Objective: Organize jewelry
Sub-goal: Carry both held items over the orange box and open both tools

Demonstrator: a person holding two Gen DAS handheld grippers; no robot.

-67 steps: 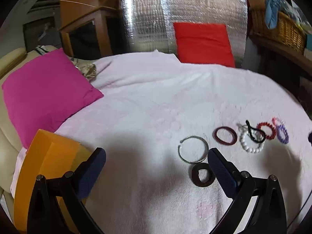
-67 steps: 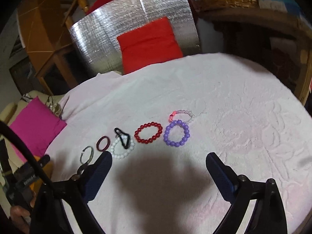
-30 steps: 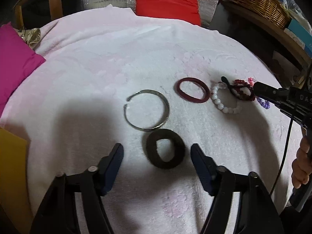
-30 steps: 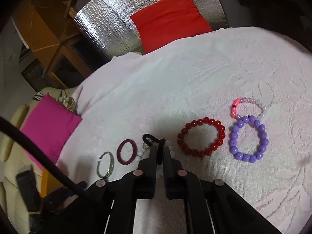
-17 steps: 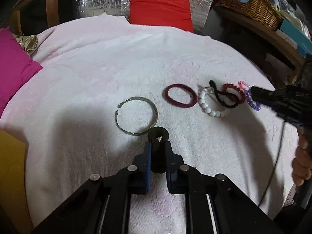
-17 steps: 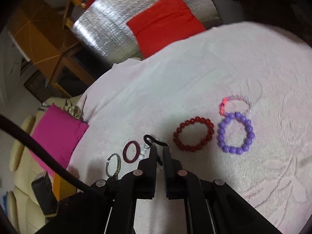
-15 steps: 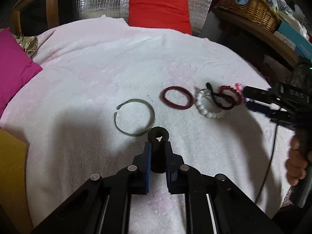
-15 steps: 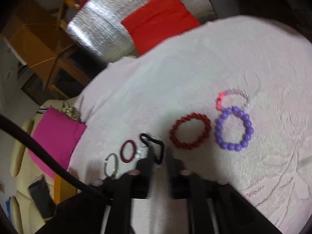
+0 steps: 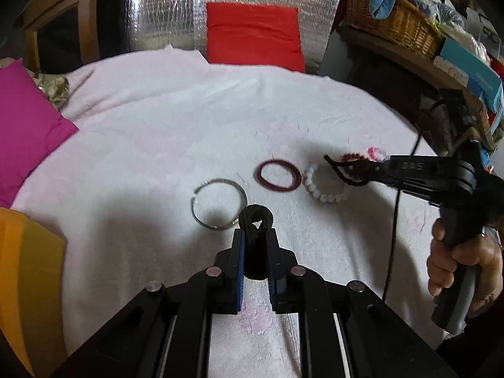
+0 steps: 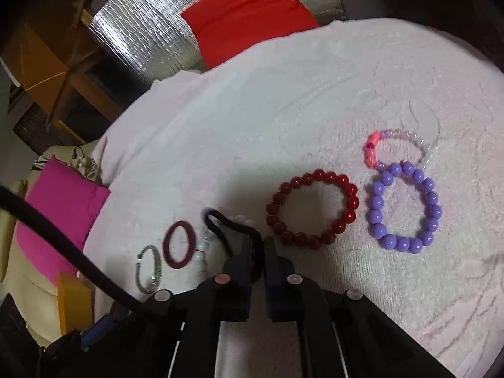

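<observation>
My left gripper is shut on a dark brown fabric hair tie and holds it above the pale pink towel. My right gripper is shut on a thin black hair tie, lifted off the towel; it also shows in the left wrist view. On the towel lie a silver open bangle, a maroon ring bangle, a white bead bracelet, a red bead bracelet, a purple bead bracelet and a pink-and-clear bracelet.
An orange box stands at the near left edge. A magenta cushion lies left, a red cushion against silver foil at the back. A wicker basket sits on a shelf at the right.
Both grippers closed on their hair ties about a second ago and have since lifted them. The right gripper has risen with the black tie, pulling it off the white bead bracelet.
</observation>
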